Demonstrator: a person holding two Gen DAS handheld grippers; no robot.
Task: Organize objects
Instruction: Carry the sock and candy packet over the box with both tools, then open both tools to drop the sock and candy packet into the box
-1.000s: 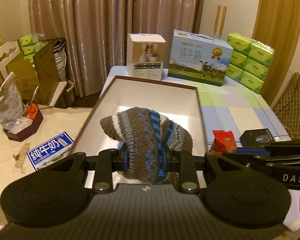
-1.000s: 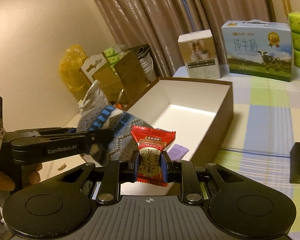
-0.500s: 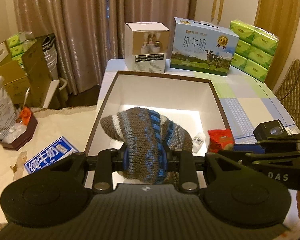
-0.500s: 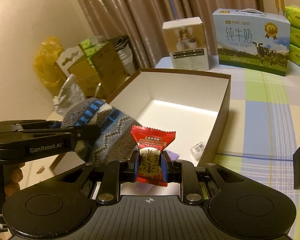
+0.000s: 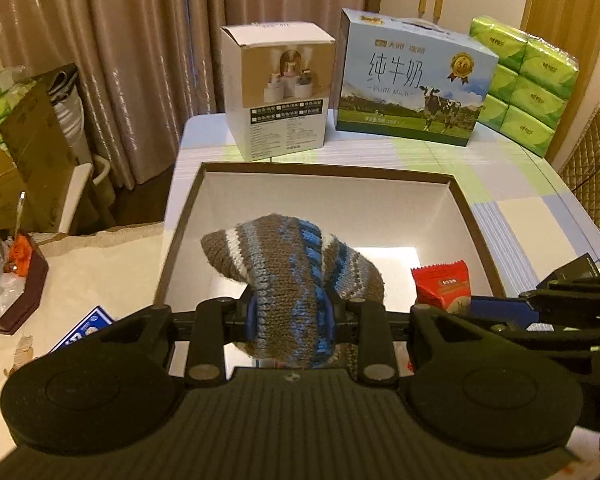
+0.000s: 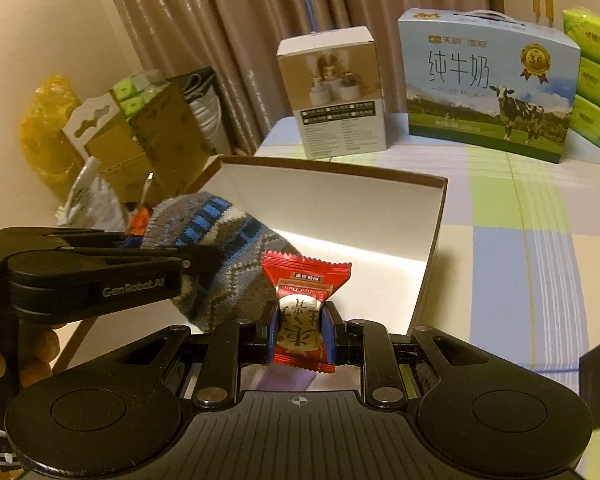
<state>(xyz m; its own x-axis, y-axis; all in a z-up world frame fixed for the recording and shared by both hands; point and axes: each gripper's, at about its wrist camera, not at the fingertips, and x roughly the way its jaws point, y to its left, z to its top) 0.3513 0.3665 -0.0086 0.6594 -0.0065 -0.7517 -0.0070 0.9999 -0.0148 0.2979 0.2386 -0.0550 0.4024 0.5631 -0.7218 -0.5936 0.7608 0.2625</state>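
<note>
The left claw (image 5: 290, 318) grips a knit hat (image 5: 296, 264) above the open box (image 5: 328, 171) on the bench (image 5: 512, 184). Just beside it, the right claw (image 6: 301, 338) pinches a red candy (image 6: 304, 304) over the box's near edge.

a big blue milk carton (image 5: 414, 80) with a cow printed on it is parked at the far end of the checked tablecloth (image 5: 516, 184). just left of the milk carton, a white product box (image 5: 278, 94) is stood upright. right of it, green tissue packs (image 5: 530, 84) are stacked. brownish curtains (image 5: 120, 40) are hung behind it all. well off to the carton's left, a brown cardboard box (image 5: 32, 152) and a dark tray of clutter (image 5: 14, 280) can be seen.
</note>
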